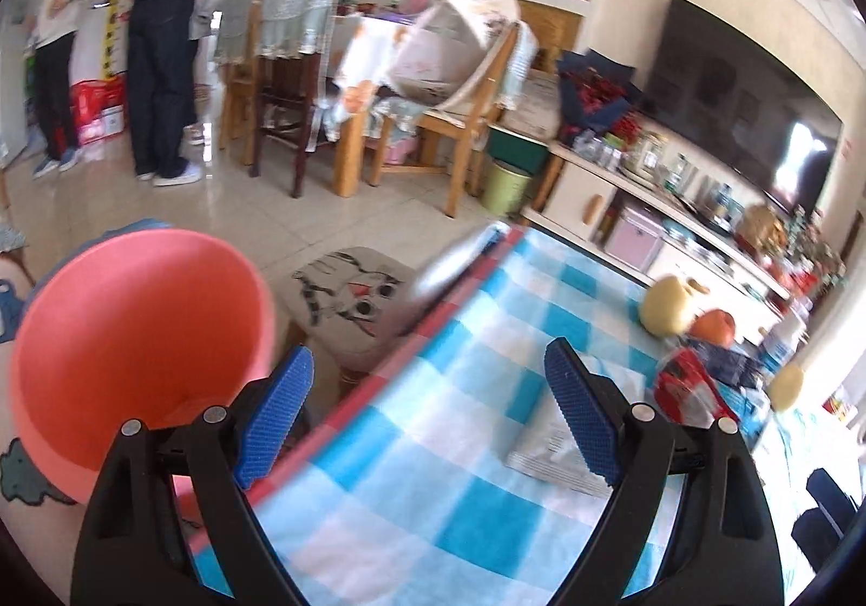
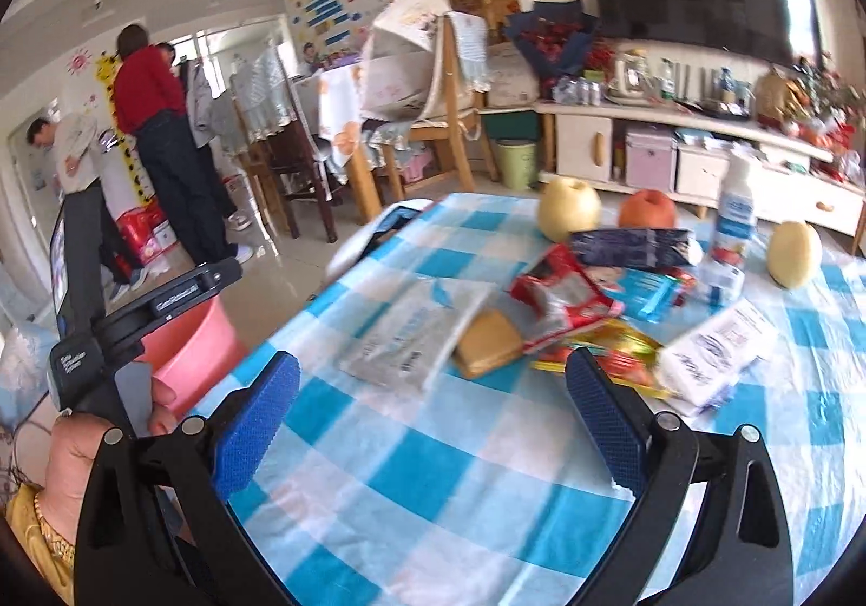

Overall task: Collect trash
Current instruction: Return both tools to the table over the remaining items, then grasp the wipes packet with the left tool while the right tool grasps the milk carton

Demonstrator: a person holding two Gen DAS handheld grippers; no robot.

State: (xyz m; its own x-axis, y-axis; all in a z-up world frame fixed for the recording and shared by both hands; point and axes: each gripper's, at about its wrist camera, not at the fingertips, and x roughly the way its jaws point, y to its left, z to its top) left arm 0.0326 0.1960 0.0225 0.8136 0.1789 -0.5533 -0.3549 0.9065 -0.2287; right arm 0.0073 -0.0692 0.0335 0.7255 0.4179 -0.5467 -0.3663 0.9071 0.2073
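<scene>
A pink bin [image 1: 135, 351] stands on the floor beside the table's left edge. My left gripper [image 1: 427, 373] hangs open and empty over that edge, between the bin and a silver-grey wrapper [image 1: 546, 449]. My right gripper [image 2: 433, 379] is open and empty above the check tablecloth [image 2: 433, 498], short of the litter. That litter is the silver-grey wrapper [image 2: 417, 330], a brown biscuit pack [image 2: 487, 343], a red wrapper [image 2: 563, 297], a dark blue wrapper [image 2: 633, 246], a gold wrapper [image 2: 611, 351] and a white tissue pack [image 2: 714, 354].
Two pears [image 2: 568, 208] [image 2: 795, 246], an apple [image 2: 647, 211] and a white bottle [image 2: 730, 227] stand behind the litter. A hand [image 2: 70, 449] holds the left gripper's handle by the bin. A cushioned stool [image 1: 352, 303], chairs, a TV cabinet and two people stand beyond.
</scene>
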